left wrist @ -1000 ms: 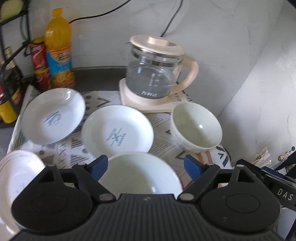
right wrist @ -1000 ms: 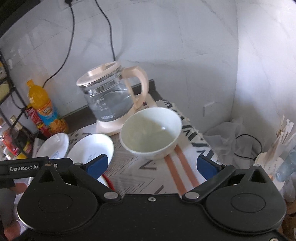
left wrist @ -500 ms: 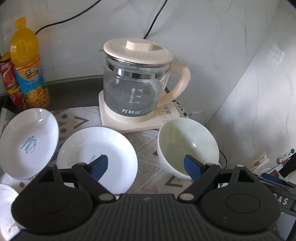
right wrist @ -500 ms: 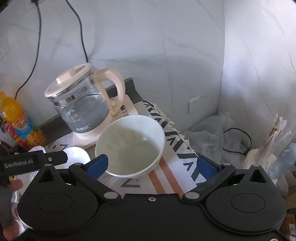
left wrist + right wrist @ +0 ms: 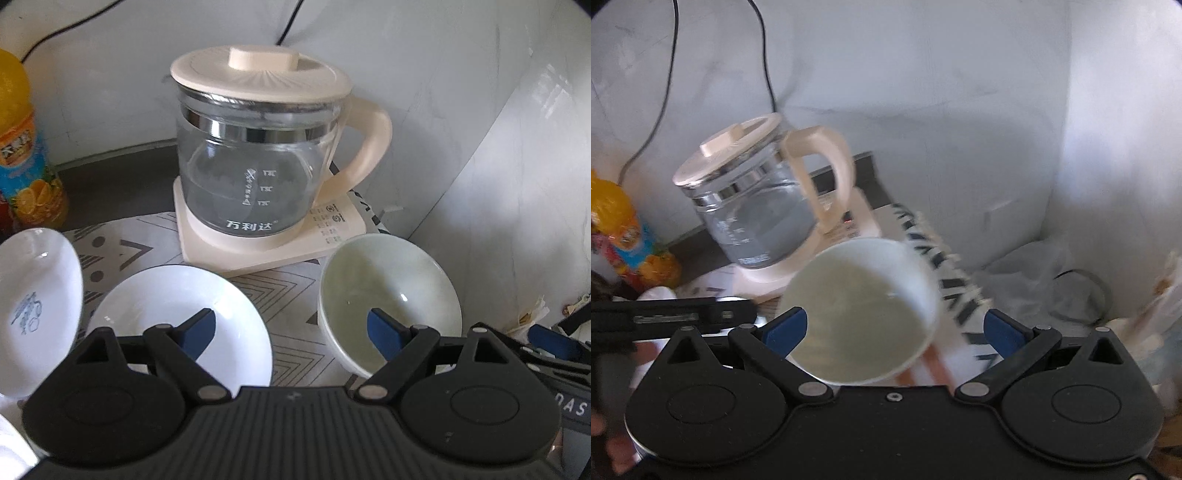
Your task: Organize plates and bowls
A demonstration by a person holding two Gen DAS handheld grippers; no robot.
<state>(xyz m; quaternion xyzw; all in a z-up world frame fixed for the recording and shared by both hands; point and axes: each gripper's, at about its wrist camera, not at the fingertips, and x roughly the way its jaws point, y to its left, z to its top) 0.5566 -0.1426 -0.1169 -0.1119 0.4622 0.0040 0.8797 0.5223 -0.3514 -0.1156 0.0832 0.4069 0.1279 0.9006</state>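
A pale green bowl [image 5: 391, 291] stands on the patterned mat, at the right in the left wrist view; it also shows in the right wrist view [image 5: 860, 310], blurred. My left gripper [image 5: 291, 332] is open, its right fingertip over the bowl, its left over a white plate [image 5: 177, 310]. A second white plate with a blue mark [image 5: 33, 306] lies at the far left. My right gripper [image 5: 894, 328] is open and wide, with the bowl between its fingers; contact is unclear.
A glass kettle with a cream lid and base [image 5: 258, 170] stands just behind the dishes. An orange juice bottle [image 5: 22, 155] is at the back left. Walls close in behind and to the right. A plastic bag and cable [image 5: 1063, 280] lie beyond the mat's right edge.
Both grippers have moved forward toward the kettle and the green bowl. The near white bowl and left plates have slid out of the left view. The bowl now sits between the right fingers.
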